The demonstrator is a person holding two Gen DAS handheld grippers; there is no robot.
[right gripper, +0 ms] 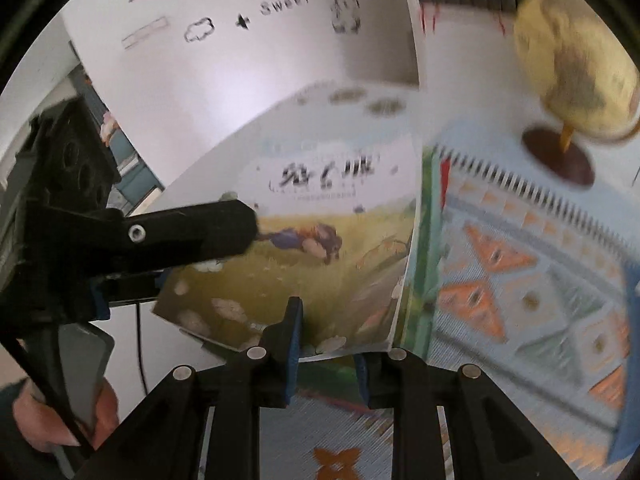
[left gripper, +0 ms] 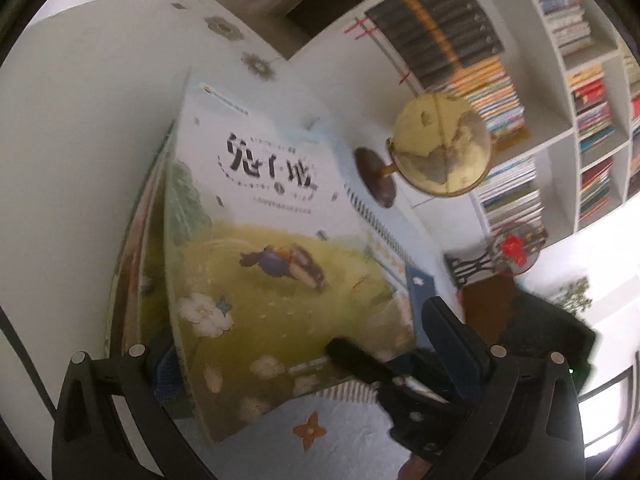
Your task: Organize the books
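A stack of thin picture books (left gripper: 248, 264), topped by a cover with a yellow meadow and white flowers, hangs tilted over the table. My left gripper (left gripper: 298, 326) is shut on the stack at one side, its blue-padded fingers (left gripper: 448, 336) standing on either face. In the right wrist view its upper finger (right gripper: 192, 232) lies across the top cover (right gripper: 320, 248). My right gripper (right gripper: 328, 332) is shut on the stack's near edge, jaws narrow, and a green book (right gripper: 420, 240) shows under the top one. One of its black fingers (left gripper: 352, 356) rests on the cover.
A light blue tablecloth (right gripper: 520, 280) with orange motifs lies below. A brass globe (left gripper: 440, 148) on a dark wooden foot stands beside the books. White shelves (left gripper: 560, 128) full of books fill the back right. A white board with drawings (right gripper: 260, 40) leans behind. A hand (right gripper: 60, 420) holds the left gripper's handle.
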